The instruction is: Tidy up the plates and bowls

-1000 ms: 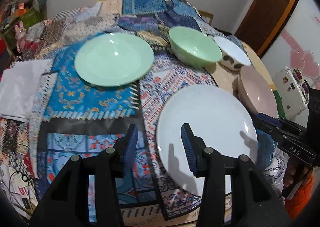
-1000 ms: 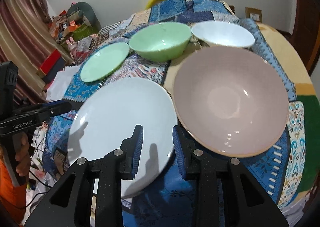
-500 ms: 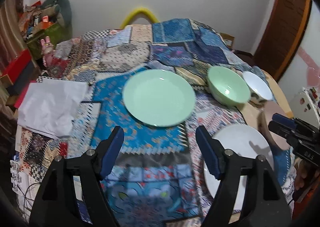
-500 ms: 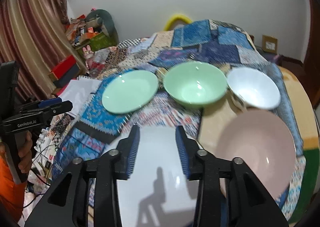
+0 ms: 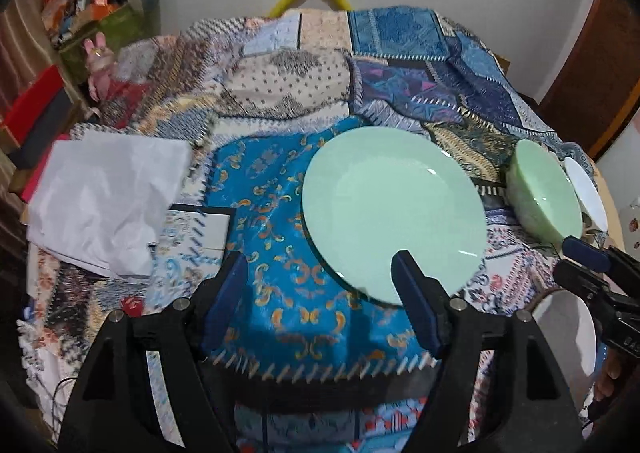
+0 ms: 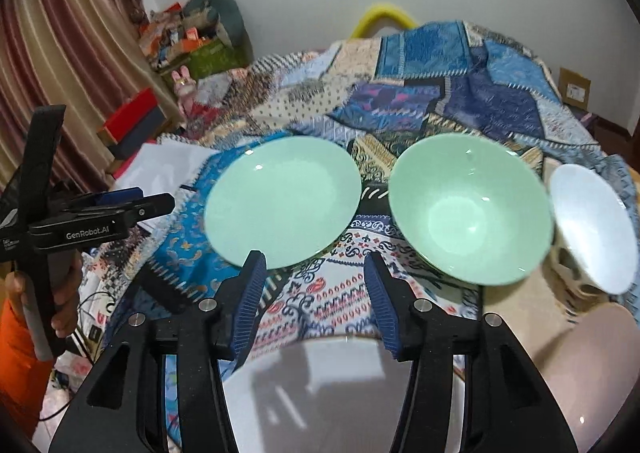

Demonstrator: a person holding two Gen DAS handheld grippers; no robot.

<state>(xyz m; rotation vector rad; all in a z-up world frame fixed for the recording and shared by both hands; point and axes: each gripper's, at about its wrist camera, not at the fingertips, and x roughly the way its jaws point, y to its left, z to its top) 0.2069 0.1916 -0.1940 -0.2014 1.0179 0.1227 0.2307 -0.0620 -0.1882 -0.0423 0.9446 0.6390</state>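
- On the counter's patchwork cloth [image 5: 280, 101] the dishes lay spread out, none stacked on another.
- The green plate [image 5: 394, 209] sat on the blue patch, with the green bowl [image 6: 472, 209] just to its right and the white bowl [image 6: 592, 229] right of that, close against it.
- The white plate [image 6: 340, 393] lay at the near edge, and the pink bowl [image 6: 592, 365] sat to its right, only partly in view.
- The left tongs [image 5: 326, 301] hung above the blue patch with the jaws wide apart and nothing between them; their right finger overlapped the near rim of the green plate in the left wrist view, though contact could not be told.
- The right tongs [image 6: 316, 293] hovered over the far rim of the white plate, jaws parted and gripping nothing; they had just been opening.
- A crumpled white sheet [image 5: 104, 201] lay at the left edge of the counter.
- A hand [image 6: 64, 305] at the left held the left tool's handle, an orange sleeve below it.
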